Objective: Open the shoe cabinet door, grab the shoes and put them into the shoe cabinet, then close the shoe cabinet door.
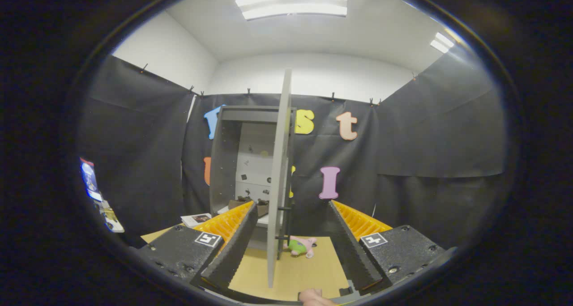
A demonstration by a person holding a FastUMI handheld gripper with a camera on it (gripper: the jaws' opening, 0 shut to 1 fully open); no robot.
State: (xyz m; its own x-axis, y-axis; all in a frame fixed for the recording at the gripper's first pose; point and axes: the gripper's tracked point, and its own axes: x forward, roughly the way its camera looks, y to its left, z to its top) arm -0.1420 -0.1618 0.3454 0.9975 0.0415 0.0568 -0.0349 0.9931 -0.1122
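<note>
The booth is hung with black cloth under white walls and strip lights, and a tan table (291,274) carries everything. At the back of it stands the grey shoe cabinet (228,163), and its door (280,176) is swung wide, so I see it edge-on, reaching forward between the two fingers. The opening step looks finished.

Low inside the cabinet, on what seems to be a shelf behind the left finger, lie dark brownish shapes (244,204) that I take to be the shoes, though they are small and partly hidden and I can't swear to it. If they are, the placing step is done as well and only the closing is left.

The tongs (291,270) are apart, gripping nothing, with the door's lower edge standing in the gap between the fingers and touching neither, as far as I can tell. That placing suits a push on the door, so I judge that closing is the step in hand.

A small pink and green plush toy (302,245) lies on the table just right of the door's foot, near its swing. A booklet (195,218) rests on the table left of the cabinet.
</note>
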